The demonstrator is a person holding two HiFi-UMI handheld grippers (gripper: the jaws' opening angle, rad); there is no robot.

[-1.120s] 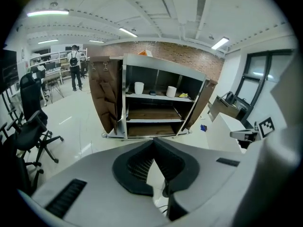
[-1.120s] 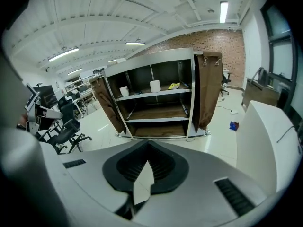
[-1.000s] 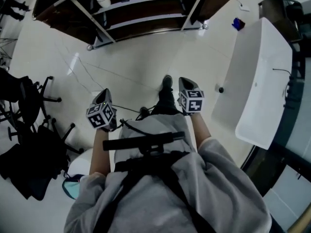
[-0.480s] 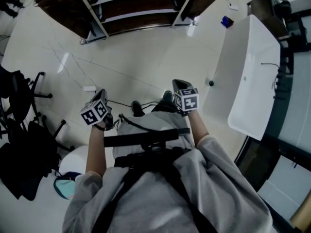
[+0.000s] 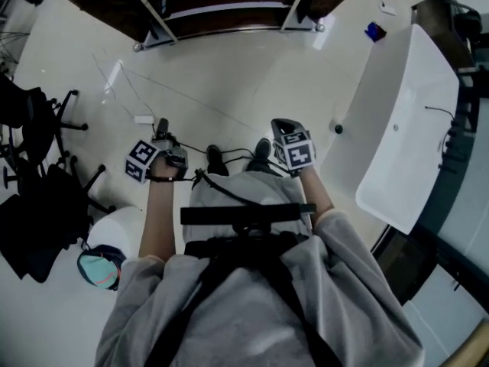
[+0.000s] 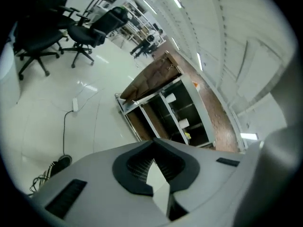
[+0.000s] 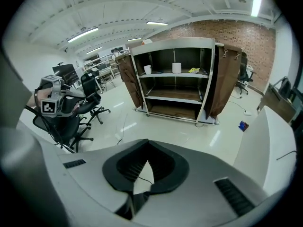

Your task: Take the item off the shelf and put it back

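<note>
Glossy white floor (image 5: pixel 229 82) spreads under us, with the curtained shelf (image 7: pixel 173 98) across it, a white table (image 5: pixel 397 128) at our right and black office chairs (image 5: pixel 38 144) at our left. We hold the left gripper (image 5: pixel 162 127) and right gripper (image 5: pixel 283 125) low, both with jaws closed on nothing. 2 white items, a cup (image 7: pixel 147 69) and a cylinder (image 7: pixel 176 68), stand on the shelf's upper board, well apart from both.
</note>
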